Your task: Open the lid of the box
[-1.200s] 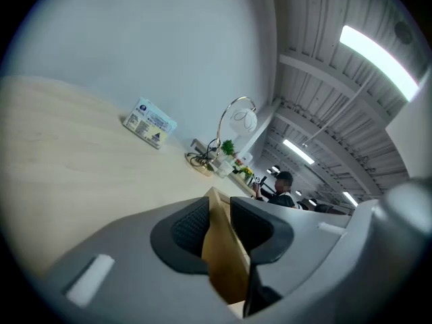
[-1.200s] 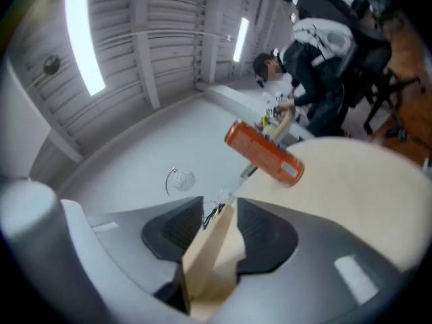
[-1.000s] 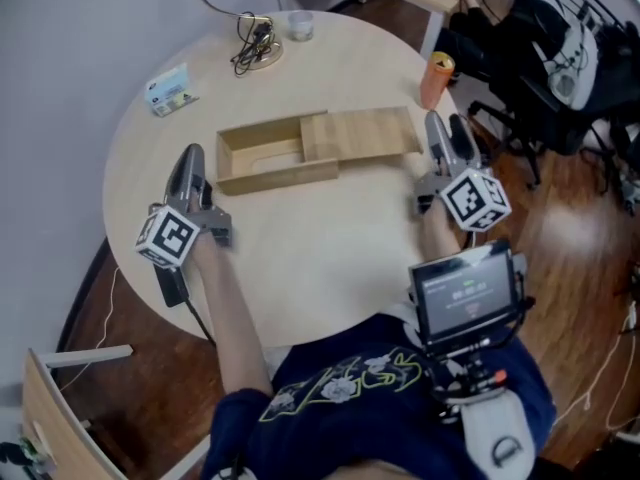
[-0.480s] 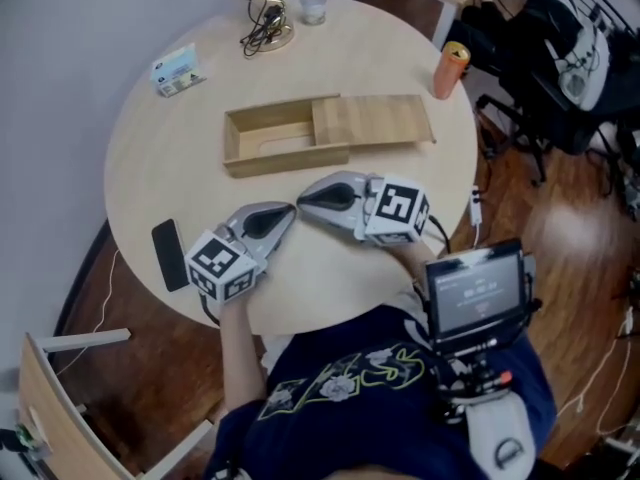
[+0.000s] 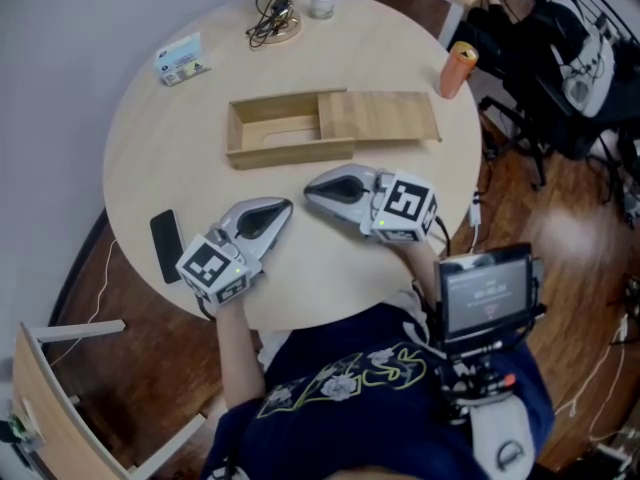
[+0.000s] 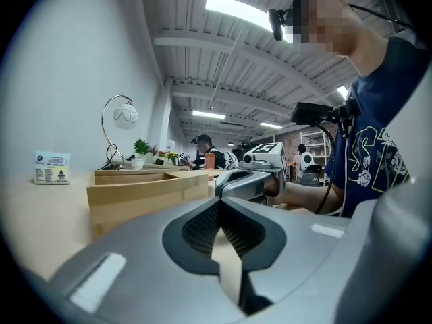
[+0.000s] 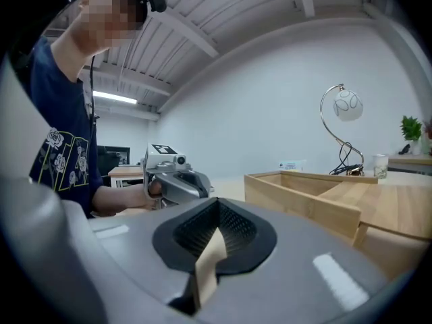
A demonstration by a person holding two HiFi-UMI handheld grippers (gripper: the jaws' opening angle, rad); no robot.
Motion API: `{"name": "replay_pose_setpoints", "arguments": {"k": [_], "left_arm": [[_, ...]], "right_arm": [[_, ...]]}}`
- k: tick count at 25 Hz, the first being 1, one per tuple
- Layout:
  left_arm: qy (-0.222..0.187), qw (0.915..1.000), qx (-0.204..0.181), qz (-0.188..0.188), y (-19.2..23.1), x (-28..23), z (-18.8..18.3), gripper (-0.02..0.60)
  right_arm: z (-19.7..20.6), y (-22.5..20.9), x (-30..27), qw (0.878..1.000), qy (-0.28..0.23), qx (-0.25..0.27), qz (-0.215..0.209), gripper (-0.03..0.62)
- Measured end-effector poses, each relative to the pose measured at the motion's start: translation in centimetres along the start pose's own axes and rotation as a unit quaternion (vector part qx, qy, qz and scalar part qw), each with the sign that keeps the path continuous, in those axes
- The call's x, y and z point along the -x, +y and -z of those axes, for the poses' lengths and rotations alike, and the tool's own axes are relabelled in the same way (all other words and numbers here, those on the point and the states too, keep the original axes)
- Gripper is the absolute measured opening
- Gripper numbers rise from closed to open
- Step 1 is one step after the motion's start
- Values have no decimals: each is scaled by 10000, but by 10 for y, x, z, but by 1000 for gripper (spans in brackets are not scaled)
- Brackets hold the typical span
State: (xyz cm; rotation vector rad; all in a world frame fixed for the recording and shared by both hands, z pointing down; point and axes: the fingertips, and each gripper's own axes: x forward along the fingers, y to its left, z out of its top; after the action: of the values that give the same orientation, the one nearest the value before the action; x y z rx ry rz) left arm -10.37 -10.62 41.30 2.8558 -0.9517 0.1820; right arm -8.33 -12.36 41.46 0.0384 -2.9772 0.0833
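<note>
While the box (image 5: 275, 130) lies on the far half of the round bench (image 5: 150, 158), its long axis running left to right across the head view, its sliding lid (image 5: 385, 116) sits drawn toward the right end, leaving the left part open-topped. Nearer the person, the left hand-held gripper (image 5: 283, 208) and right hand-held gripper (image 5: 310, 183) rest on the bench, tips close together, each with jaws pressed together on nothing.

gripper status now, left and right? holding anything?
Left gripper: jaws shut, holding nothing.
Right gripper: jaws shut, holding nothing.
</note>
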Motion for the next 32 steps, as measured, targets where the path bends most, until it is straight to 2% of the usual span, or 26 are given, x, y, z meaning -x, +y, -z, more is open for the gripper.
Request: {"name": "replay_pose_setpoints", "arguments": {"k": [11, 16, 32], "left_arm": [[-9, 10000, -27, -9, 0, 1, 1, 3], [10, 10000, -11, -34, 0, 1, -2, 3], [-23, 10000, -14, -2, 0, 2, 0, 3]], "right_arm": [[0, 1, -1, 10000, -1, 37, -1, -6], [1, 7, 0, 9998, 9, 59, -186, -6], [2, 6, 1, 9999, 25, 42, -161, -6]]}}
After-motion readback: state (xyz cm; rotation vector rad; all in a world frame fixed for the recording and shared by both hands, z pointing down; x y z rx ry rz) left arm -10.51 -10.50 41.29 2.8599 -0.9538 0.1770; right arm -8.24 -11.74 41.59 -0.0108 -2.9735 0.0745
